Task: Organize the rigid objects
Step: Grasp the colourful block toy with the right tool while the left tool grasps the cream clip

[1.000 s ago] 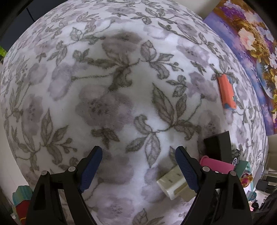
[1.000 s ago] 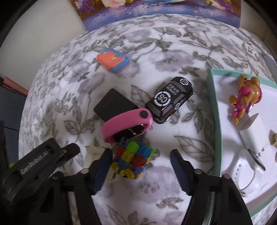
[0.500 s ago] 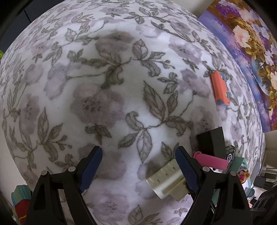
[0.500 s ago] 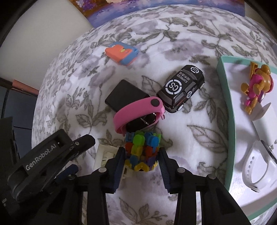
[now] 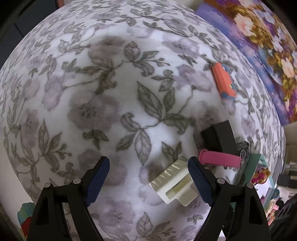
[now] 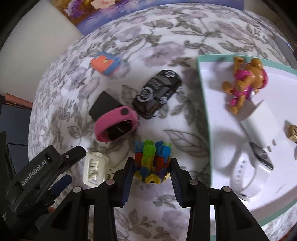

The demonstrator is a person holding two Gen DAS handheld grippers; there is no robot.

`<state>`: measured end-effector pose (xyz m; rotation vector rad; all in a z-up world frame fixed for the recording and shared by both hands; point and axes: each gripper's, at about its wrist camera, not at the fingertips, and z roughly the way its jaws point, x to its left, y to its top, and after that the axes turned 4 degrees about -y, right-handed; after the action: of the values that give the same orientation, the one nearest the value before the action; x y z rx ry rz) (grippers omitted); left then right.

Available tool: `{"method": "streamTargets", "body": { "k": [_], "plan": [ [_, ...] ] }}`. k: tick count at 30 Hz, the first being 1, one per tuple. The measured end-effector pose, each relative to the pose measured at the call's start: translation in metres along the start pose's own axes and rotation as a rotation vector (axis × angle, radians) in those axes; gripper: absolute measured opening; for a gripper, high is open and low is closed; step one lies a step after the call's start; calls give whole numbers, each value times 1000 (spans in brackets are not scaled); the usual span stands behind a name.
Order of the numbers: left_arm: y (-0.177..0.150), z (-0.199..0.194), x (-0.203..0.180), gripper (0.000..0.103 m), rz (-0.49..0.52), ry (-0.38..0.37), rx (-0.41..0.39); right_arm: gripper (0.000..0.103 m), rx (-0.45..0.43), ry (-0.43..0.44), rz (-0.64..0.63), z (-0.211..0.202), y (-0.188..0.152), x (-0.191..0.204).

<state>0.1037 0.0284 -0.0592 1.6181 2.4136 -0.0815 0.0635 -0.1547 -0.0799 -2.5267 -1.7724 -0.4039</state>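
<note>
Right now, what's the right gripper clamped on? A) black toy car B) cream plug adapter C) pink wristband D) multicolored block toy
D: in the right wrist view the right gripper has both pads pressed on the multicolored block toy; the other three lie apart on the cloth.

A soft cloth point(image 5: 130, 96) with grey leaves and pale purple flowers covers the table; a flower picture point(image 6: 118, 11) in purple and gold leans behind it; a plain pale wall point(image 6: 37, 35) stands beside the picture.
</note>
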Motion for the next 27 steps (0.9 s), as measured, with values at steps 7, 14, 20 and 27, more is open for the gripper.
{"method": "streamTargets", "body": {
  "k": [7,14,20,27],
  "plan": [
    [-10,-7,-25,87,79,-2,3,41,4,-19,16,-8,-5,-14],
    [-25,-1,-50,87,168,14,35,41,11,-14,27,-13,-12,-22],
    [-36,4,-60,87,196,29,53,41,18,-15,24,-17,-19,-24],
    [-38,12,-56,62,190,1,74,41,18,-12,23,-21,-22,-27]
  ]
}}
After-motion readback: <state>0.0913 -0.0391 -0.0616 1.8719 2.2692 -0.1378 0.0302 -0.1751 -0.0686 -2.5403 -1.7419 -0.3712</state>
